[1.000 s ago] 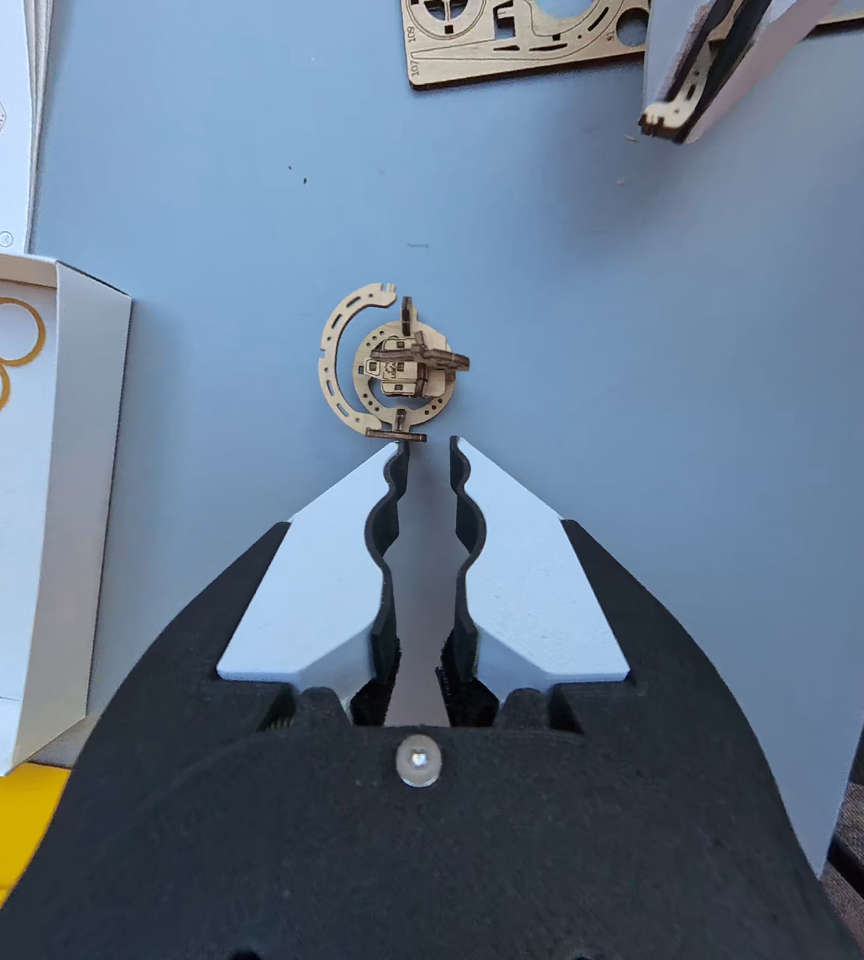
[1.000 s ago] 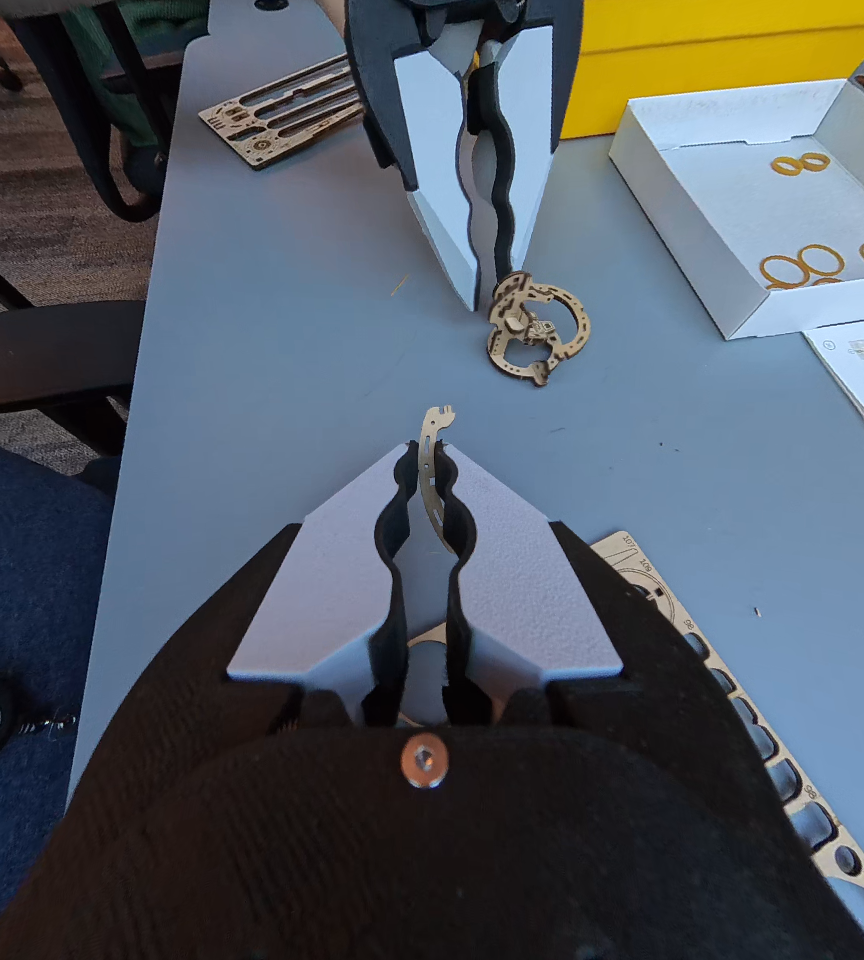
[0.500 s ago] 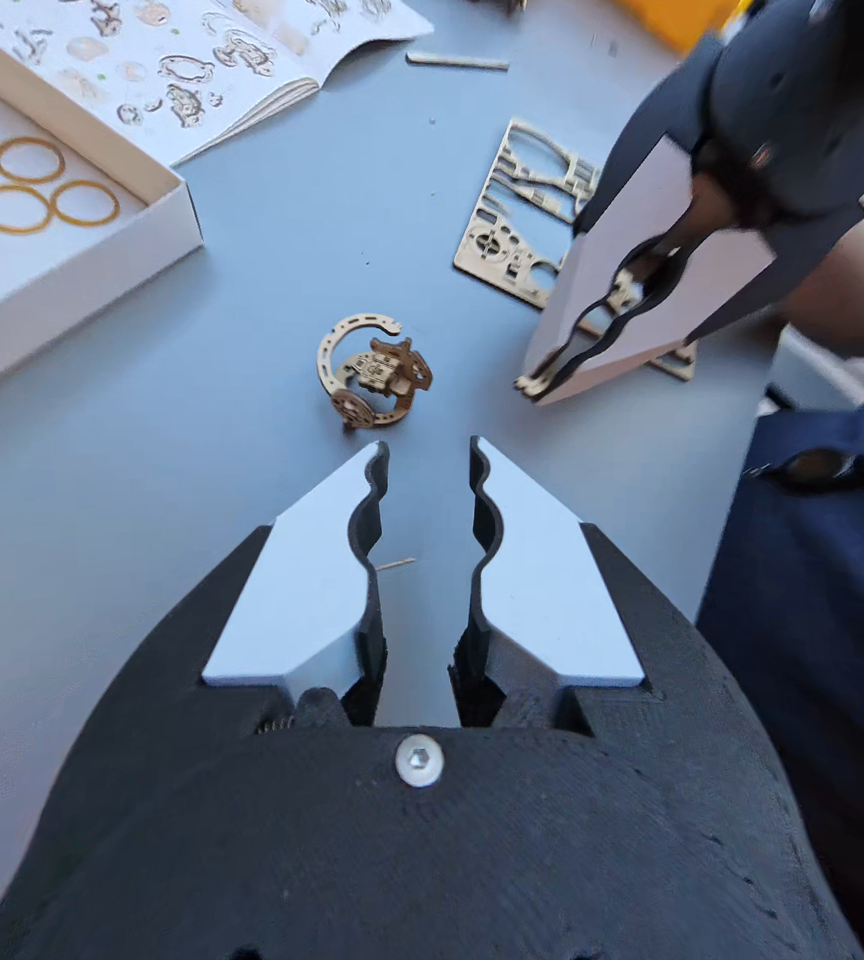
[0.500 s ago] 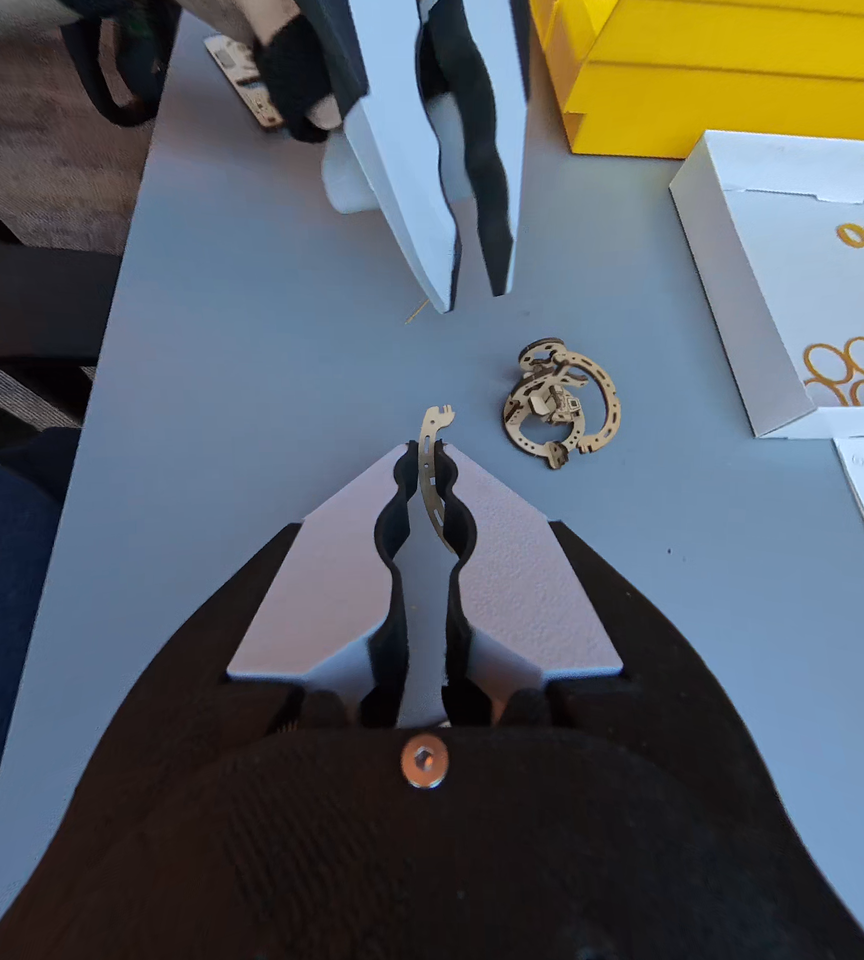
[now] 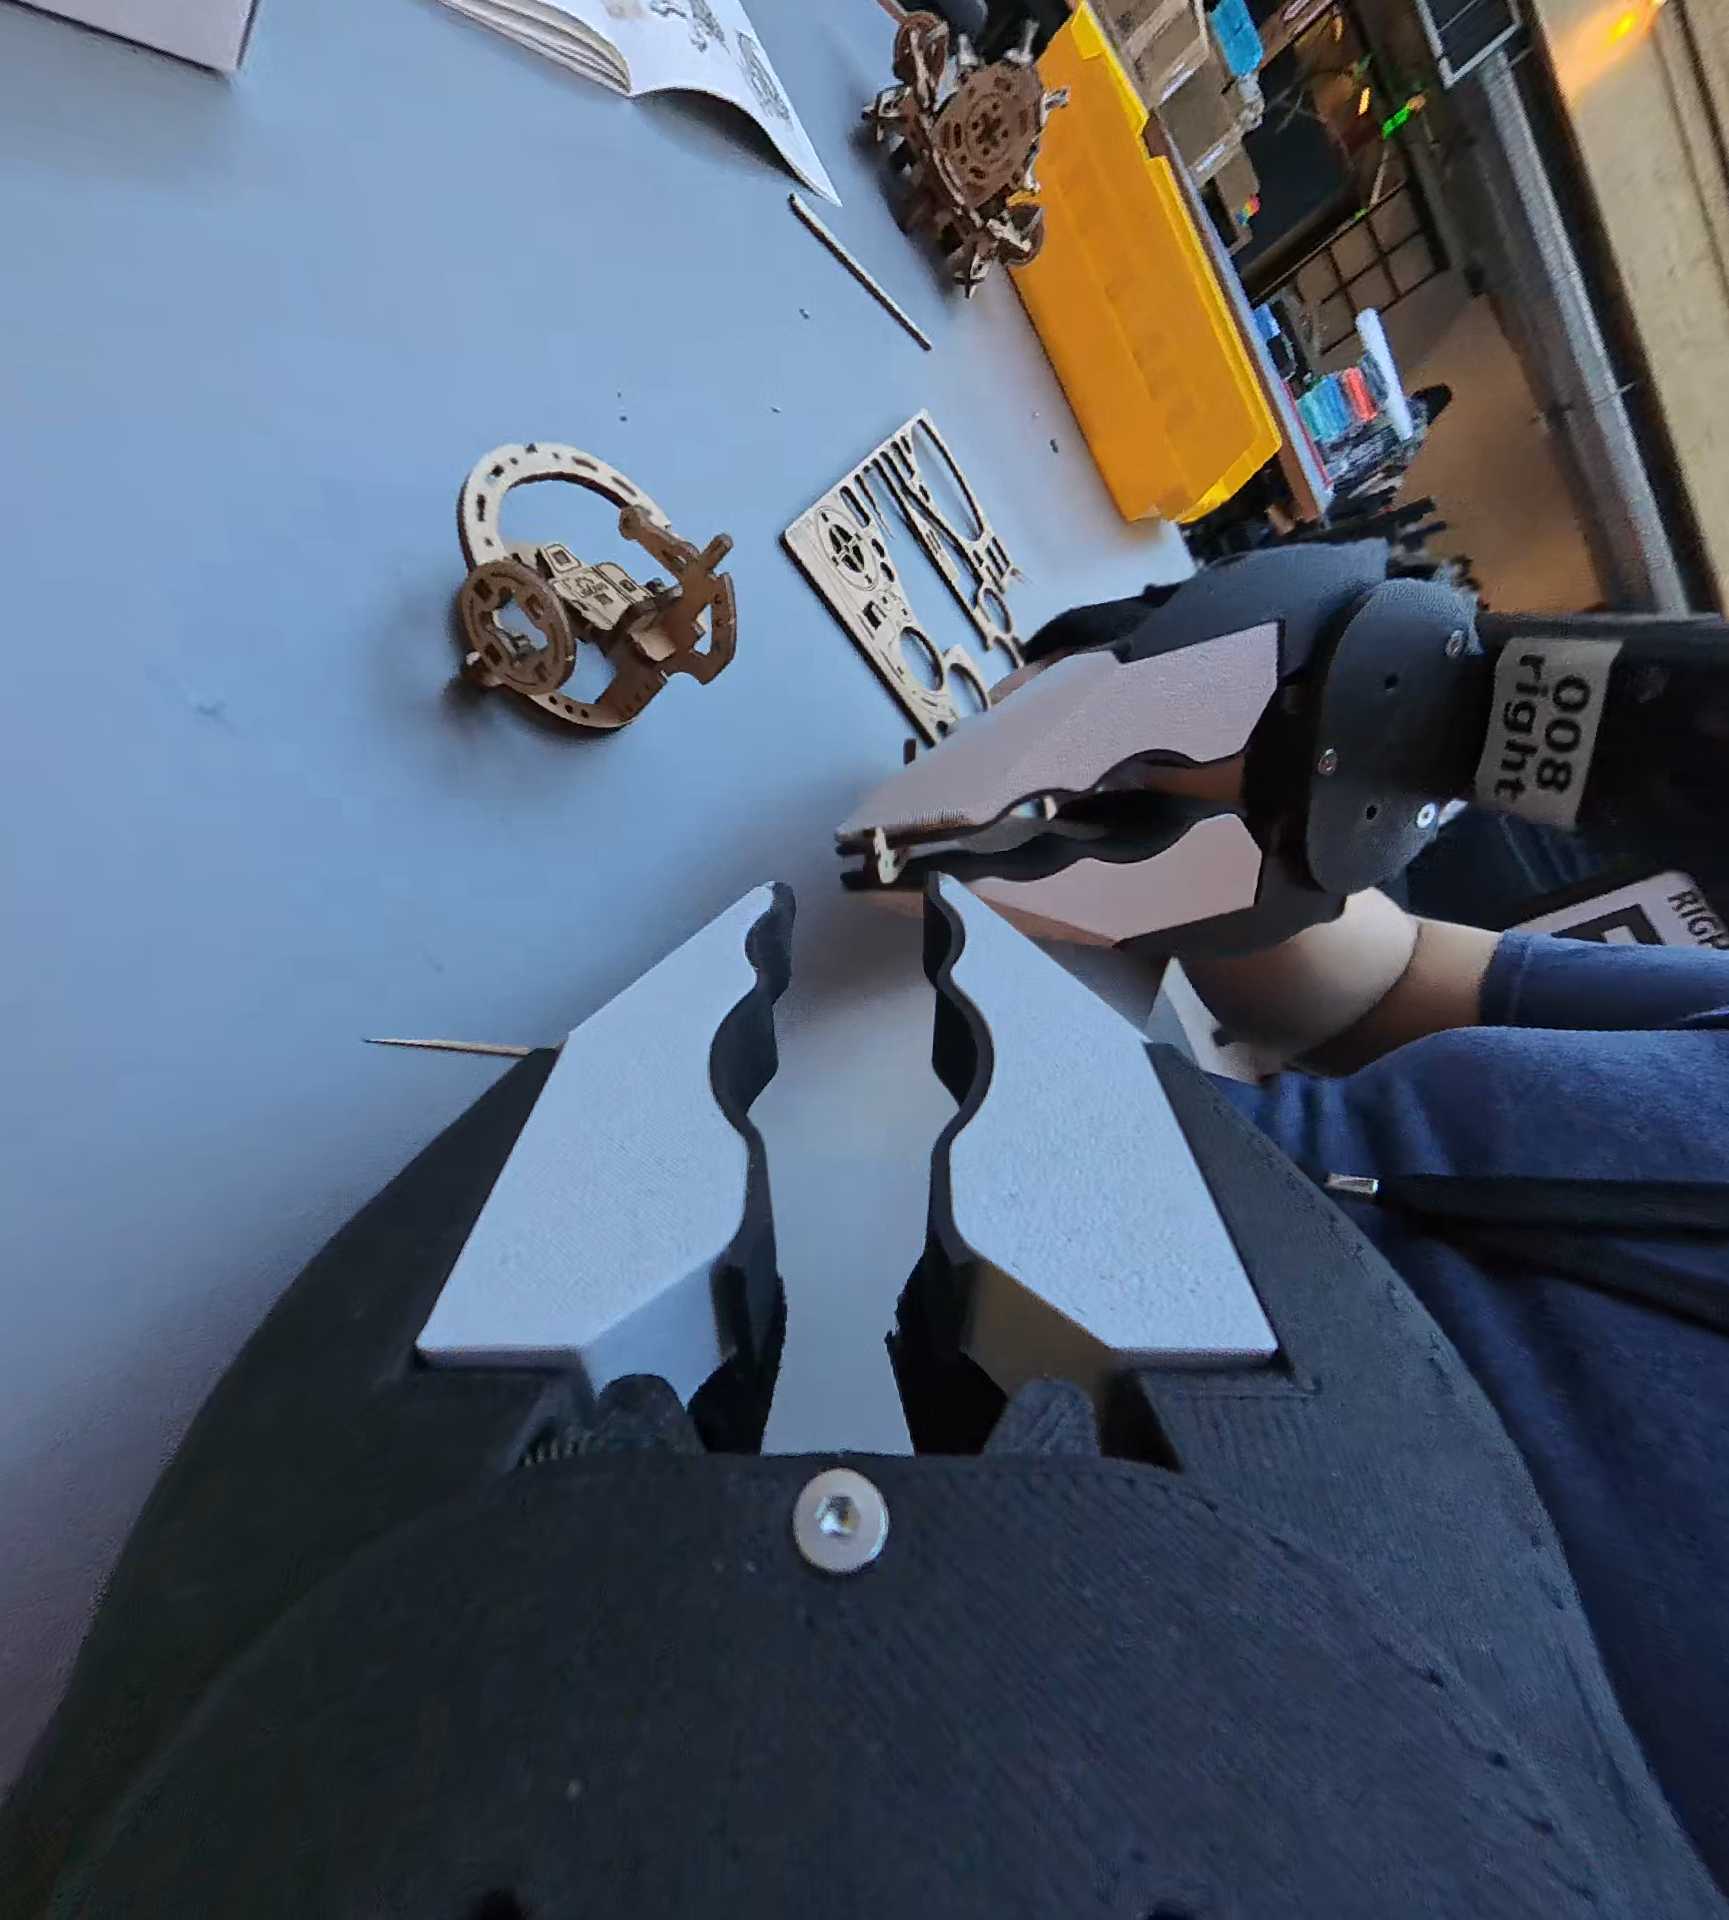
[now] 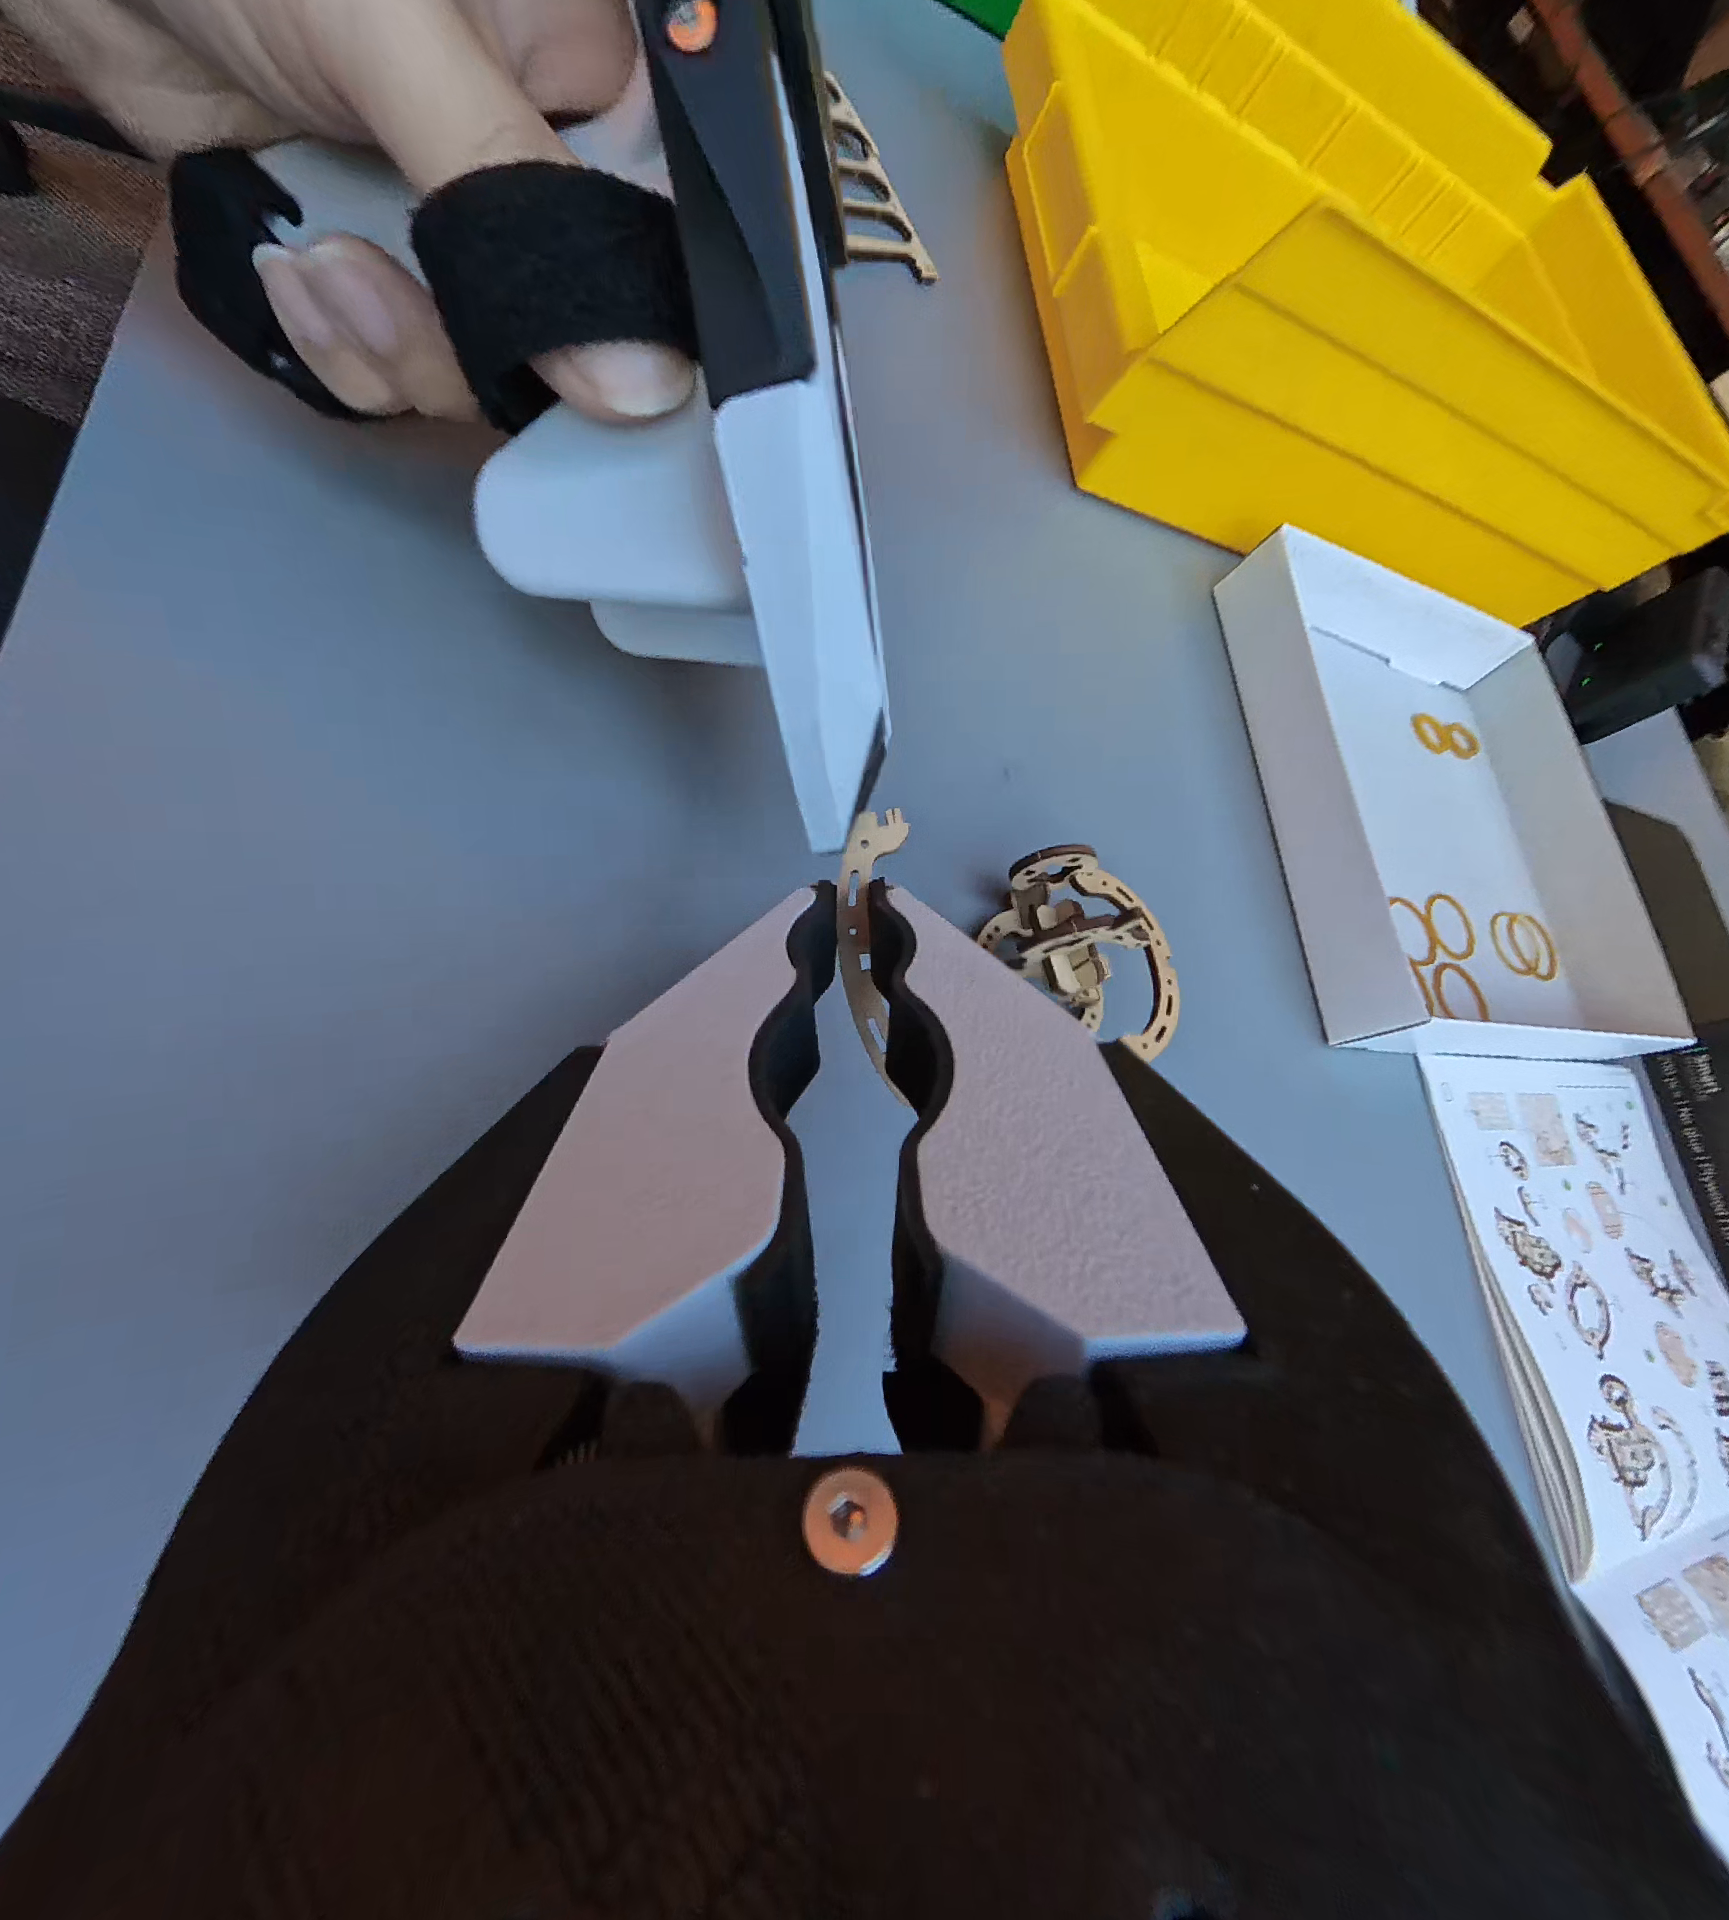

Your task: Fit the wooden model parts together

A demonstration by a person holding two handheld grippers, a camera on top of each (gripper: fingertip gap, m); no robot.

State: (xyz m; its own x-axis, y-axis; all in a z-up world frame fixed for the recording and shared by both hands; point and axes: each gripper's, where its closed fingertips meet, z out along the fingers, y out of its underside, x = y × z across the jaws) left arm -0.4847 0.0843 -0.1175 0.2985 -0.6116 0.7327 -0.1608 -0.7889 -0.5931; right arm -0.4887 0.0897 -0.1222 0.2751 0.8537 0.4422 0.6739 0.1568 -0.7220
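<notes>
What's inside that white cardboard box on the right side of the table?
The white box holds several loose yellow rings on its floor. Its near wall hides the front strip of the floor, so anything there can't be seen.

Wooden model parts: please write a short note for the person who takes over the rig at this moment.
Left hand-held gripper: open, empty, close to the right one's tip.
Right hand-held gripper: shut on the thin curved strip, whose forked end sticks out forward.
The partly built wooden assembly lies free on the grey table, beside neither gripper's grasp.
Done: strip picked up.
Left: hold the assembly, then fit the strip to it.
</notes>
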